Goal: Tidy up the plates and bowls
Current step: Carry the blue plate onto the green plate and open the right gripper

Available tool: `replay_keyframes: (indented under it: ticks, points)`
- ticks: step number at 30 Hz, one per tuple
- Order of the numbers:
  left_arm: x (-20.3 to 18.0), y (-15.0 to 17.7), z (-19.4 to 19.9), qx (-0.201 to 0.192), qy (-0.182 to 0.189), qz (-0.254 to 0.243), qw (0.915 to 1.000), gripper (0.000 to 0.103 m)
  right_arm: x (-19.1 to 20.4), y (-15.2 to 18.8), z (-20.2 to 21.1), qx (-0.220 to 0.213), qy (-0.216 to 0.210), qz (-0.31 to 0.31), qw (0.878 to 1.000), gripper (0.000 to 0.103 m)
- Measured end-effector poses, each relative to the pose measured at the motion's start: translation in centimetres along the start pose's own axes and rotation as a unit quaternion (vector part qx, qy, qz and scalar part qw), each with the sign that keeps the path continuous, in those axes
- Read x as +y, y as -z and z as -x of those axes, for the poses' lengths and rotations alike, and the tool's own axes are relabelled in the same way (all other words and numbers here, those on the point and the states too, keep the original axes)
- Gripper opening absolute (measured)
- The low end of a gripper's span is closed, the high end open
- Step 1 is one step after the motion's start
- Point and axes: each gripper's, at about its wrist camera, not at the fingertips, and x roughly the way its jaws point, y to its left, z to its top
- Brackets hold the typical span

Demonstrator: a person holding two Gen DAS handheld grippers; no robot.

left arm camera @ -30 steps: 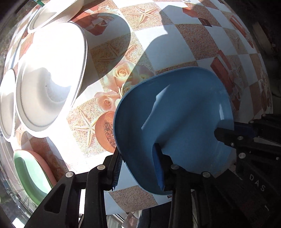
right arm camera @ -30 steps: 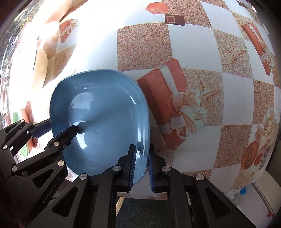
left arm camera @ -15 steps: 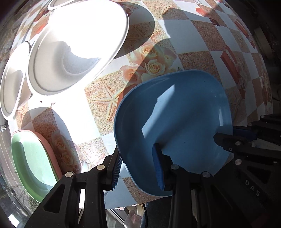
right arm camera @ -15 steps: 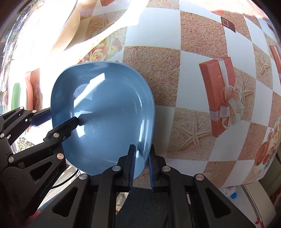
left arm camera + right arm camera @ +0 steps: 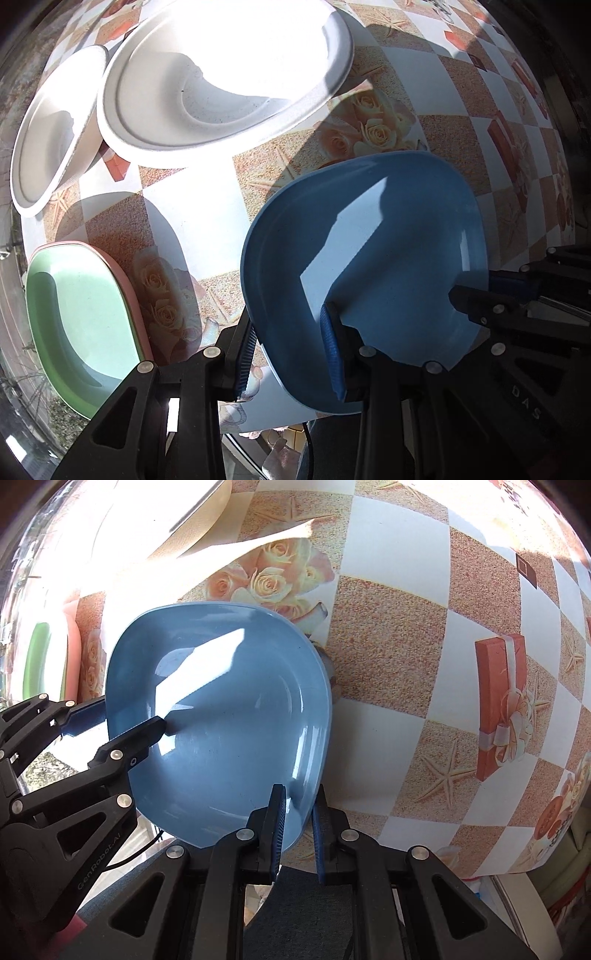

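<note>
Carried above the worktop point(image 5: 207, 221): blue plate point(image 5: 369, 258), off the patterned cloth, pinched by both tongs. Left tongs point(image 5: 291, 354) clamped across the near rim, one pad under, one inside the dish. Right tongs point(image 5: 297, 830) pressed nearly together on the thin rim at the opposite side.

Possible trouble, judged from here:
- Slipping out of the right tongs: only a narrow lip gripped, smooth glossy plastic.
- Twisting or flexing if the two hands drift apart or tilt unevenly.
- Knocking the green plate point(image 5: 81, 325) or the pink plate point(image 5: 127, 284) under it when lowering, should the stack be the goal; misaligned corners would leave it rocking.
- Clipping the white bowl point(image 5: 221, 85) rim on a wide swing.
- Glare washing out edges, hiding the true gap.

Count:
- Blue plates: one.
- Green: one, nested on one pink.
- White bowls: two, large one overlapping the small bowl point(image 5: 48, 140).
- Tongs: two.
</note>
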Motion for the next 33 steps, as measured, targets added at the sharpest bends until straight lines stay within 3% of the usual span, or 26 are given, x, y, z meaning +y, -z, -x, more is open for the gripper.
replay_keyframes:
  ticks: [8, 14, 25, 33]
  points:
    - [0.3, 0.1, 1.9, -0.003, 0.001, -0.004, 1.0000, 0.036, 1.6, 0.3, -1.0, 0.000, -0.006, -0.003, 1.000, 0.016]
    - [1.4, 0.5, 4.1, -0.016, -0.002, 0.006, 0.9998, 0.036, 1.3, 0.1, 0.7, -0.006, -0.004, 0.006, 1.000, 0.016]
    - [5.8, 3.1, 6.5, -0.033, -0.024, 0.059, 0.9974, 0.036, 4.9, -0.5, 3.7, -0.019, -0.019, 0.060, 0.998, 0.016]
    - [11.0, 5.6, 8.4, -0.043, -0.042, 0.125, 0.9903, 0.036, 9.7, -1.2, 4.8, -0.024, -0.017, 0.128, 0.991, 0.016]
